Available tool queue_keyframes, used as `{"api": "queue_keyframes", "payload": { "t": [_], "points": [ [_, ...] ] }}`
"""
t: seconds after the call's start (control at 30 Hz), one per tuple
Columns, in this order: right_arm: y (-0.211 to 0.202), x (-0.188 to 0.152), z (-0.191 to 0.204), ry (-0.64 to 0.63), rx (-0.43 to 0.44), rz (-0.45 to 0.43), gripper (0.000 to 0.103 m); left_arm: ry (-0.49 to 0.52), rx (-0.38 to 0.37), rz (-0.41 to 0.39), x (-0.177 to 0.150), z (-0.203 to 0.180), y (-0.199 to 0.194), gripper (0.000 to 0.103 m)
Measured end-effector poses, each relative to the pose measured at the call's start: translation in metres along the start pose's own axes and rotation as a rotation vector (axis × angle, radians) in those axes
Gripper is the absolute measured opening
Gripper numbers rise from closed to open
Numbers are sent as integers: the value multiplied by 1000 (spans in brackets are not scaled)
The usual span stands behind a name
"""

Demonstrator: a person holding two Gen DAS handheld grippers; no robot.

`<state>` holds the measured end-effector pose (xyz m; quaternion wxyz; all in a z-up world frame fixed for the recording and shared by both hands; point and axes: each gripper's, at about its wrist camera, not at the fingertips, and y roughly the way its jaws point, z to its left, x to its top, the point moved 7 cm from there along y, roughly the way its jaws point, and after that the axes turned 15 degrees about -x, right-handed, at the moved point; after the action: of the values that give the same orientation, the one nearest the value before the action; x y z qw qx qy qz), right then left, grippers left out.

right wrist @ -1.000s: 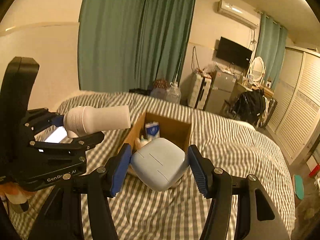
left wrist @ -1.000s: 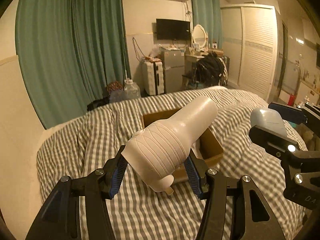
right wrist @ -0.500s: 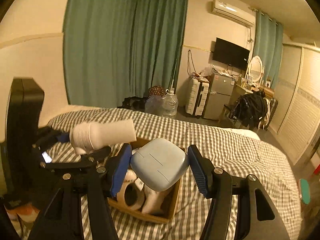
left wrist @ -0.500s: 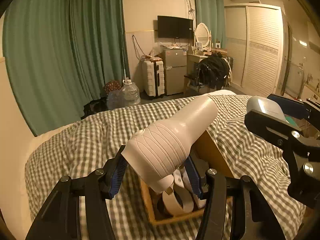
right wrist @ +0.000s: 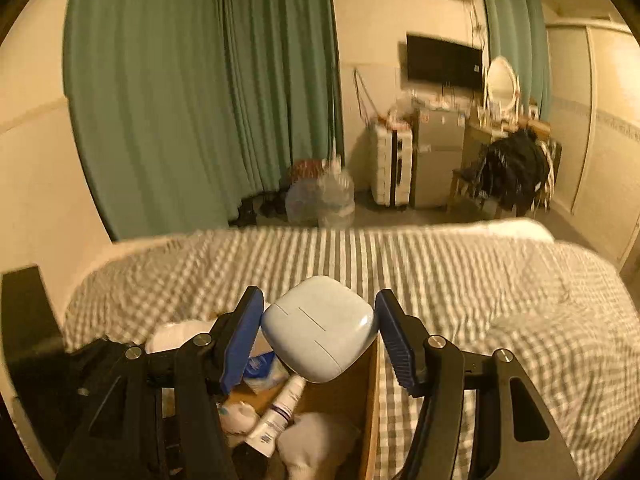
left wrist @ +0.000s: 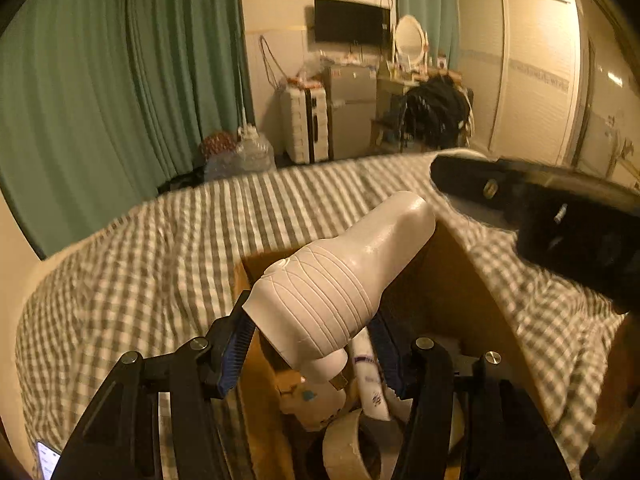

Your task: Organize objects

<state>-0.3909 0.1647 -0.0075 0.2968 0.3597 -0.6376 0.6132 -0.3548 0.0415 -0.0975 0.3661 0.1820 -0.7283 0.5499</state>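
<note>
A: How is the left gripper (left wrist: 312,344) posed?

B: It hangs over the near-left corner of the open cardboard box (left wrist: 460,280), pointing forward and slightly down. Its jaws are clenched on the ribbed body of a white bottle-shaped device (left wrist: 340,280), whose smooth neck slants up and to the right above the box opening.

A: And the right gripper (right wrist: 320,336)?

B: It is also above the box (right wrist: 370,400), along its right wall. The jaws grasp a pale blue rounded case (right wrist: 320,326) by its two sides, with the case tilted so one corner points down into the box. From the left wrist camera, that gripper's black frame (left wrist: 552,224) reaches in from the right, blurred, just above the box's far-right edge.

A: Where is the box?

B: On the bed, on a grey-and-white checked blanket (right wrist: 460,272).

A: What's inside it?

B: A roll of tape (left wrist: 352,452) at the near end, a white tube (right wrist: 280,412) with printed text lying slanted, a blue-and-white packet (right wrist: 260,364), and some white soft items I cannot make out. A phone (left wrist: 47,462) lies on the blanket at the lower left of the left view.
</note>
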Motion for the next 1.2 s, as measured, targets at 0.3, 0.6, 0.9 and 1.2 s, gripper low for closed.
{"api": "queue_keyframes", "payload": {
  "t": [0.3, 0.6, 0.9, 1.2],
  "points": [
    [56, -39, -3, -21, -29, 115, 58, -8, -15, 87, -20, -1, 24, 57],
    [68, -48, -10, -4, -33, 136, 62, -25, -22, 116, -29, 0, 34, 58],
    [44, -35, -17, 35, -46, 72, 80, -22, -10, 53, -19, -6, 7, 86],
    [-42, 0, -31, 54, -97, -34, 81, -12, -15, -67, 19, -29, -74, 89]
  ]
}}
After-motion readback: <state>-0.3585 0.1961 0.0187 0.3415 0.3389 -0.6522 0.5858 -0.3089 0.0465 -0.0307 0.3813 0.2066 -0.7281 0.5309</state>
